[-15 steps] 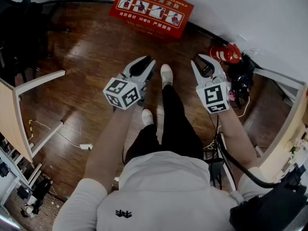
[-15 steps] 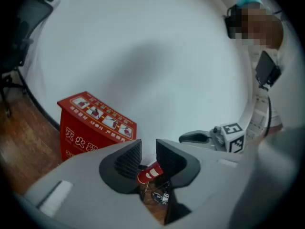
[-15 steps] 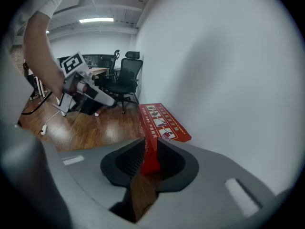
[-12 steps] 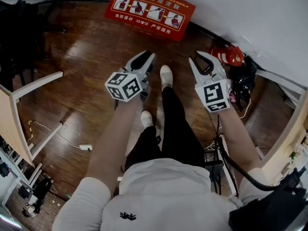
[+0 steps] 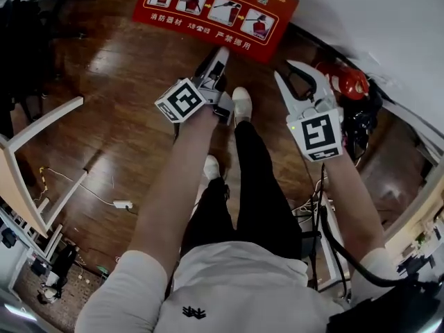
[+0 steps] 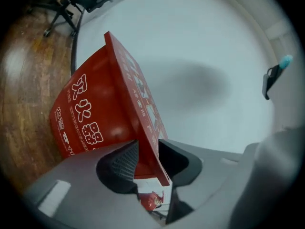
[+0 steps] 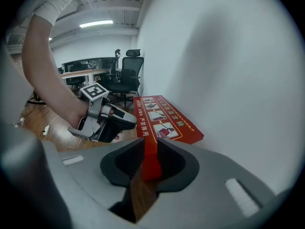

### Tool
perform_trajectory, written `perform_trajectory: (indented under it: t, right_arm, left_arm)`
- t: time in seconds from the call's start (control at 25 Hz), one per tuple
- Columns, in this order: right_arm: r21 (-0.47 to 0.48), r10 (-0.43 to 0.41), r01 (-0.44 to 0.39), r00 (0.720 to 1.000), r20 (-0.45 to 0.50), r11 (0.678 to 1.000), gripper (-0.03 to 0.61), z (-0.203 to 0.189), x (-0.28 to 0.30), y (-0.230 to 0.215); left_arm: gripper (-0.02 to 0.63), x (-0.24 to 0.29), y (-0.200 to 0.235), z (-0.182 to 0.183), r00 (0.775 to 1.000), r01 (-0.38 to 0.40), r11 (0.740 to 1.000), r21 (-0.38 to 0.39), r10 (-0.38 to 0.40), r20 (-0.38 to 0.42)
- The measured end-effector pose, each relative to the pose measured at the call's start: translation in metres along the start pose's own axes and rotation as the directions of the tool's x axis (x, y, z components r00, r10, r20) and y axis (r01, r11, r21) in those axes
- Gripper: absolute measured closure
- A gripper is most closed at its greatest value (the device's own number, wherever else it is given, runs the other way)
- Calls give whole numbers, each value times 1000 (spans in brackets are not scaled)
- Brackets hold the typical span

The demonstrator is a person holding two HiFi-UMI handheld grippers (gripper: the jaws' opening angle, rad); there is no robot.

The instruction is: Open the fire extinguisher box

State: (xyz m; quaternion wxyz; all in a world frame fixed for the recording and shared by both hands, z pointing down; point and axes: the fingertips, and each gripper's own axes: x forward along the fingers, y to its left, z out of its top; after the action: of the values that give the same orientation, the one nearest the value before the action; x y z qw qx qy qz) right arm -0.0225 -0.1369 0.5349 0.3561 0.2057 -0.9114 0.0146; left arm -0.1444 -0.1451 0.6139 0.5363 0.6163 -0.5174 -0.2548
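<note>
Dark wood floor (image 5: 118, 82) meets white wall (image 5: 361, 12); the flat red rectangular fire extinguisher box (image 5: 215, 9), with white-printed pictograms on its lid (image 5: 229, 5), sits against that wall at 12 o'clock, and a red fire extinguisher (image 5: 345, 82) is at 2 o'clock. Your left gripper (image 5: 219, 54) has its jaws partly apart, straddling the lid's front edge; can't confirm the pads bite. Your right gripper (image 5: 300, 78) hangs at 1 o'clock, jaws wide, holding nothing.

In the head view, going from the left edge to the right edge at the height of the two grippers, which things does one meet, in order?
white table frame → left gripper → white shoe → right gripper → red fire extinguisher
</note>
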Motion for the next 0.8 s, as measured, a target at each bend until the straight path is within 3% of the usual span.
perform_trajectory:
  t: [0.28, 0.44, 0.8]
  right_arm:
    - [47, 38, -37, 999, -25, 998, 497, -15, 3, 9]
    - [50, 26, -25, 999, -23, 998, 497, -19, -1, 16]
    - [41, 10, -9, 1000, -23, 999, 494, -14, 1, 8]
  left_arm:
    - [489, 12, -1, 0, 999, 30, 995, -93, -27, 29]
    - [517, 4, -4, -8, 998, 43, 971, -237, -32, 50]
    - [522, -5, -29, 3, 998, 54, 966, -254, -46, 38]
